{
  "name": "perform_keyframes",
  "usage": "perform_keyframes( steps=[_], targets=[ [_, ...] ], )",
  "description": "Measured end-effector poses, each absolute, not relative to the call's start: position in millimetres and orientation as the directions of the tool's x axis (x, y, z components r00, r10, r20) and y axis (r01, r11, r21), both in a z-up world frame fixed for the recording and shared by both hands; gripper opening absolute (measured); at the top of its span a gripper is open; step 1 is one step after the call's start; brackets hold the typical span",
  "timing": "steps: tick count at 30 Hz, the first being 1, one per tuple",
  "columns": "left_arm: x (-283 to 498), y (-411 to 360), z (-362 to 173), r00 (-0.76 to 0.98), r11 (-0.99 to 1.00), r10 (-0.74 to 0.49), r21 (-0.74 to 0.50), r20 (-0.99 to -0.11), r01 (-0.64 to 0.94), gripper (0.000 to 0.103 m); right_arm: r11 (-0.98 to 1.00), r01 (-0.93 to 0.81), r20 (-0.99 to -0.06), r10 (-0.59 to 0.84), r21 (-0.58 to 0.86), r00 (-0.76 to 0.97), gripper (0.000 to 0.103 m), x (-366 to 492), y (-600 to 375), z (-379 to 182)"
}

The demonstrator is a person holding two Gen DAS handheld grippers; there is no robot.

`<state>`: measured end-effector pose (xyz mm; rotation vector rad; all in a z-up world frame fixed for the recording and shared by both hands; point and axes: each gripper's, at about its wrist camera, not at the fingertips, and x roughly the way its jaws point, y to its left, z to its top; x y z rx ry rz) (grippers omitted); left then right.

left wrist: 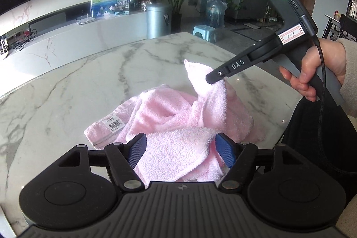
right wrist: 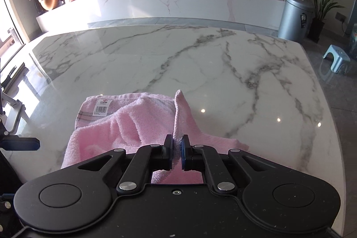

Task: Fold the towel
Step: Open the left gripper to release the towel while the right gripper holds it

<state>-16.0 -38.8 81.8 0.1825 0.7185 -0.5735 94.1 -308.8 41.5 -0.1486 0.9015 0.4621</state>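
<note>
From your left wrist, the left gripper (left wrist: 181,152) has its two blue pads spread wide, with a raised fold of the pink towel (left wrist: 169,117) lying between them but not pinched. The towel is bunched on the marble table (left wrist: 89,73), with its barcode label (left wrist: 114,123) ahead of your left pad. Ahead and to the right of your fingers, the right gripper (left wrist: 215,78) holds a corner peak of the towel up off the heap, and the hand (left wrist: 316,73) grips its handle. The risk here: if you close the left pads where they stand, you would likely catch a thick mid-cloth fold rather than an edge, and the towel would then spread crooked.

From your right wrist, the right gripper (right wrist: 177,148) is closed tight on a thin ridge of towel (right wrist: 125,124), whose tip rises just beyond the fingertips. The rest slumps to the left of the fingers, label (right wrist: 101,106) face up at the far left corner. The bite looks narrow, so a quick lift or sideways pull could slip the cloth out. Dragging the heap could also carry it toward the table (right wrist: 200,59) edge nearest you, which is hidden under the gripper body.
</note>
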Motion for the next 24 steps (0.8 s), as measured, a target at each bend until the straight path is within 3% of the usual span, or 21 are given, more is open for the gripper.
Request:
perform_keyframes(
  steps=[13, 20, 24],
  targets=[
    [-0.4, -22.6, 98.9, 0.643, 0.845, -0.401, 0.009, -0.652, 0.535, 0.067, 0.888, -0.457, -0.780, 0.325, 0.057, 0.534, 0.005, 67.6, -347.5, 35.7],
    [29.4, 14.0, 111.3, 0.665, 0.883, -0.380, -0.038, -0.642, 0.468, 0.069, 0.853, -0.518, -0.784, 0.358, 0.055, 0.508, 0.005, 47.4, -361.7, 23.4],
    [67.1, 33.1, 94.1, 0.618, 0.907, -0.366, -0.119, -0.696, 0.404, 0.069, 0.866, -0.495, -0.795, 0.349, 0.071, 0.497, 0.005, 47.1, -367.9, 15.8]
  ],
)
